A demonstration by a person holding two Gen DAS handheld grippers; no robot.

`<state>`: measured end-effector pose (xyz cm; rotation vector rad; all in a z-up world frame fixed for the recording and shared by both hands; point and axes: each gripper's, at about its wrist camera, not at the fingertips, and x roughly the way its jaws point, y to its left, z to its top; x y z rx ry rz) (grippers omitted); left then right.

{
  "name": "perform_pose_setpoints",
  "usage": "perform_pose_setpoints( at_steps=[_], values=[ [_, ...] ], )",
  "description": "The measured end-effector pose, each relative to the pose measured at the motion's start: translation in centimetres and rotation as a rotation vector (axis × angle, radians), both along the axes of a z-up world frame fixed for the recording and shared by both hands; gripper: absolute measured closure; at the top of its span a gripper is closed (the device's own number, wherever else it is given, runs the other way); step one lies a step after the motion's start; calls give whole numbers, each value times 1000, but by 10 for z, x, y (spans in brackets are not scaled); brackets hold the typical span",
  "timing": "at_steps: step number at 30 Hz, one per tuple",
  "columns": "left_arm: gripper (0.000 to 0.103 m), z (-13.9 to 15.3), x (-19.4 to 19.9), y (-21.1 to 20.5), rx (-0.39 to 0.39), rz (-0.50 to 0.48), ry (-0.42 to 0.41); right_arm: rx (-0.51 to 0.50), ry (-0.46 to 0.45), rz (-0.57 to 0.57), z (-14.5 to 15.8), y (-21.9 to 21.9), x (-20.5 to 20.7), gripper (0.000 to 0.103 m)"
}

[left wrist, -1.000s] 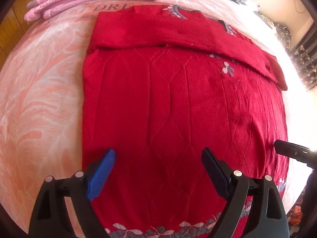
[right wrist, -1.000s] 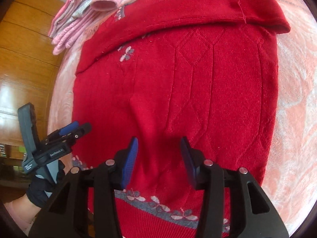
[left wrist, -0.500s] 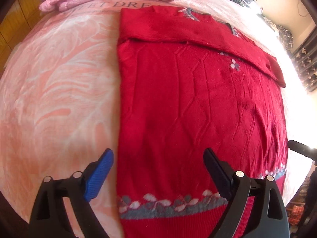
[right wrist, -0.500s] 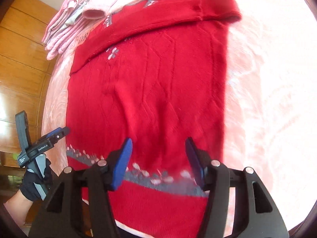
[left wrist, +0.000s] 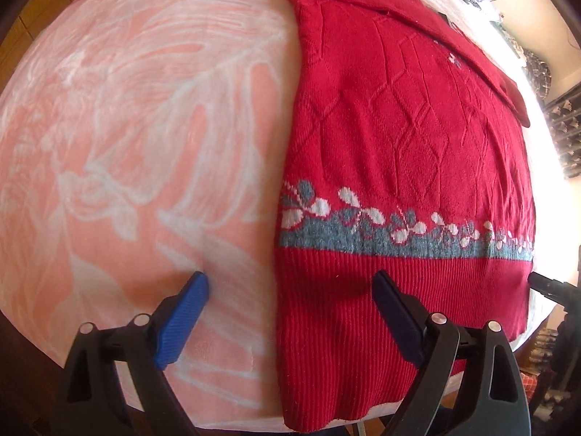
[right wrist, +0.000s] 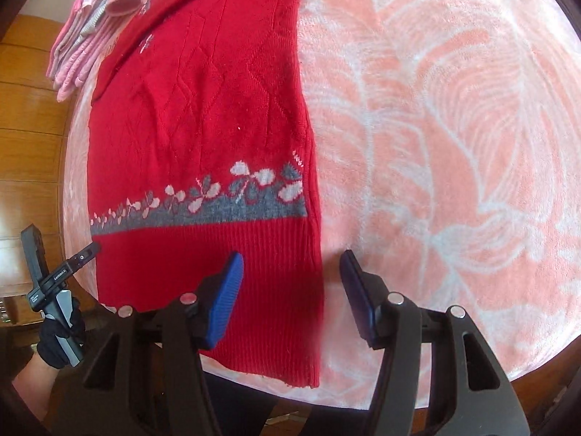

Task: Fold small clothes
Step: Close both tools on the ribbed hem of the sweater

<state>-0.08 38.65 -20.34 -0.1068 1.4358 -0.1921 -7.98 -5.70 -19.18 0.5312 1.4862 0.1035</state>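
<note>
Red sweater [left wrist: 406, 145] flat; both jaws apparently empty.

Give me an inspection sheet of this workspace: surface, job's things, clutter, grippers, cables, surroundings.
Surface: pink blanket with a pale leaf pattern.
Job's things: red sweater lying flat, sleeves folded across the top, ribbed hem hanging over the near edge; grey flowered band above the hem.
Clutter: pink folded clothes stacked at the far corner.
Grippers: left gripper open, straddling the sweater's left edge; right gripper open, straddling its right edge; neither grips cloth.
Cables: nothing seen.
Surroundings: wood panelling on the left; a gloved hand holds the left gripper's handle.
</note>
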Motion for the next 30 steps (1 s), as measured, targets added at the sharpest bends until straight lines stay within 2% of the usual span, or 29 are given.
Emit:
perform_pose_setpoints(
  at_steps=[6,13,15,16,17,19,22,24,28,30],
  values=[
    [11,-1,-7,3,-87,20,67,60,8,66,-4,12,-1,50],
    [12,1,-35,2,-157,-13,145,114,12,55,-8,8,-9,55],
    [15,3,-41,1,-202,-2,164,117,10,61,-8,7,-9,59],
    [22,3,-42,0,-214,1,173,121,8,63,-7,6,-10,64],
    [24,2,-41,-3,-205,0,177,133,5,63,-7,4,-11,70],
    [31,1,-40,-1,-194,-1,177,142,11,60,-7,-1,-15,74],
    [41,1,-41,7,-211,36,195,149,11,57,-6,-2,-17,75],
    [42,0,-43,9,-222,40,212,138,15,64,-6,0,-17,74],
    [41,-5,-40,0,-186,-3,227,131,26,57,-8,1,-17,74],
    [41,-3,-38,0,-193,7,228,130,27,60,-8,3,-18,74]
  ],
)
